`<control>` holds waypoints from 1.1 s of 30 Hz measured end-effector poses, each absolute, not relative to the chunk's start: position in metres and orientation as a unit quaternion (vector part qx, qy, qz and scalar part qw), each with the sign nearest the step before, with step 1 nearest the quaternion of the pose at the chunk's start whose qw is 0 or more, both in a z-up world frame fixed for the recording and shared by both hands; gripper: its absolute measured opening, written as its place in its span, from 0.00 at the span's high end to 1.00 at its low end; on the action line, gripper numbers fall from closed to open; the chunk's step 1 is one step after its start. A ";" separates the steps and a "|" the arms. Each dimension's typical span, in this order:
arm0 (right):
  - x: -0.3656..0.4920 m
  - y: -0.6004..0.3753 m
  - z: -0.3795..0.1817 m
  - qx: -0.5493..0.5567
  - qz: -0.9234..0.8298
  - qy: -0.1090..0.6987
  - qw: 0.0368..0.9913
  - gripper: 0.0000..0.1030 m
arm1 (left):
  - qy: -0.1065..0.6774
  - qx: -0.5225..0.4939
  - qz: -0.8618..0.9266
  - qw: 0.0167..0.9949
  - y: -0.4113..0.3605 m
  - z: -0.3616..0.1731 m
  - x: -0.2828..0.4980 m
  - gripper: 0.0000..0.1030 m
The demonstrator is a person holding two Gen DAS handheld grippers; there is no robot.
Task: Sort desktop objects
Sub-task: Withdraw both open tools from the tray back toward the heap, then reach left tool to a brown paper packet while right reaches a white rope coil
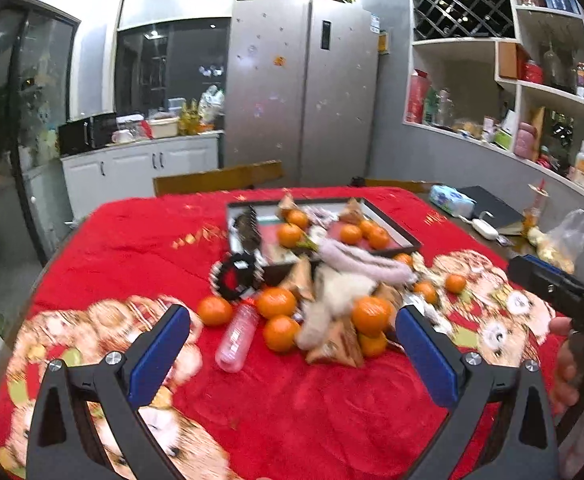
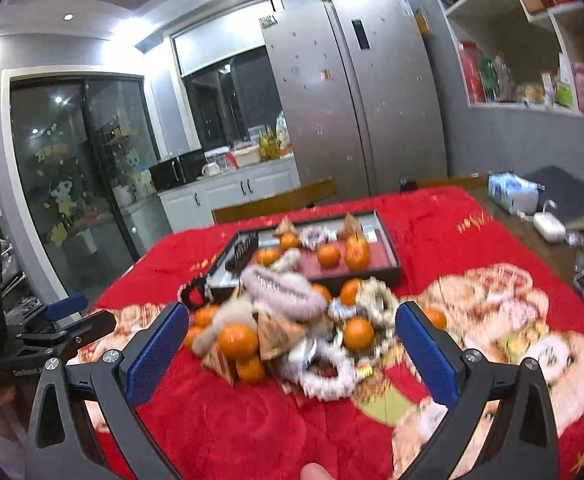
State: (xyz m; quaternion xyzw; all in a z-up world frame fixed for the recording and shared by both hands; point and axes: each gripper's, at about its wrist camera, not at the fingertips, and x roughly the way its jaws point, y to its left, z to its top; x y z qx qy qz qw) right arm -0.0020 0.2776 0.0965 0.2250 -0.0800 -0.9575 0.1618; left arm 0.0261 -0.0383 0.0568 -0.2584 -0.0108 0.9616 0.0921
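Two grippers hang above the bench, and both have their fingers wide apart with nothing between them. The left gripper (image 1: pixel 292 344) faces a heap of small oranges (image 1: pixel 276 302), a pale plastic bottle (image 1: pixel 238 338), paper-wrapped triangles and a fluffy hair clip (image 1: pixel 362 260) on the red blanket (image 1: pixel 132 240). The right gripper (image 2: pixel 292 344) faces the same heap from the other side, where white scrunchies (image 2: pixel 328 372) lie nearest. Behind the heap stands the dark tray (image 1: pixel 406 246), which already holds several oranges and a comb.

I judge that the sorting is only partly done and no piece is chosen yet. The next move asks one gripper to descend on a loose piece at the edge of the heap, for example the bottle, which lies apart. The blanket near both grippers is free, so there is room to approach; the tray rim is close behind the heap.
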 end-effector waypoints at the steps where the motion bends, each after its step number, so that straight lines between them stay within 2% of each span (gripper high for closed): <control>1: -0.001 0.279 0.093 0.230 -0.957 -0.078 0.160 0.00 | -0.007 -0.263 0.960 0.095 -0.034 0.053 0.028 0.00; 11: 0.001 0.291 0.081 0.255 -0.948 -0.101 0.160 0.01 | -0.004 -0.306 0.944 0.122 0.000 0.026 0.014 0.00; 19: -0.015 0.297 0.062 0.294 -0.936 -0.110 0.158 0.22 | -0.017 -0.333 0.932 0.145 0.018 0.009 -0.004 0.00; 23: -0.024 0.297 0.054 0.311 -0.929 -0.112 0.164 0.27 | -0.004 -0.346 0.925 0.155 0.028 0.001 -0.012 0.00; 25: -0.030 0.297 0.049 0.322 -0.925 -0.115 0.167 0.34 | -0.006 -0.349 0.924 0.158 0.030 -0.003 -0.017 0.00; 27: -0.037 0.295 0.043 0.335 -0.919 -0.119 0.172 0.36 | -0.014 -0.357 0.920 0.161 0.031 -0.007 -0.024 0.00; 29: -0.043 0.293 0.038 0.344 -0.914 -0.121 0.181 0.43 | -0.014 -0.364 0.918 0.156 0.032 -0.011 -0.029 0.00; 30: -0.045 0.292 0.036 0.346 -0.912 -0.119 0.185 0.52 | -0.012 -0.365 0.918 0.157 0.033 -0.014 -0.033 0.00; 33: -0.053 0.289 0.029 0.357 -0.910 -0.112 0.179 0.54 | -0.009 -0.370 0.916 0.158 0.036 -0.019 -0.040 0.00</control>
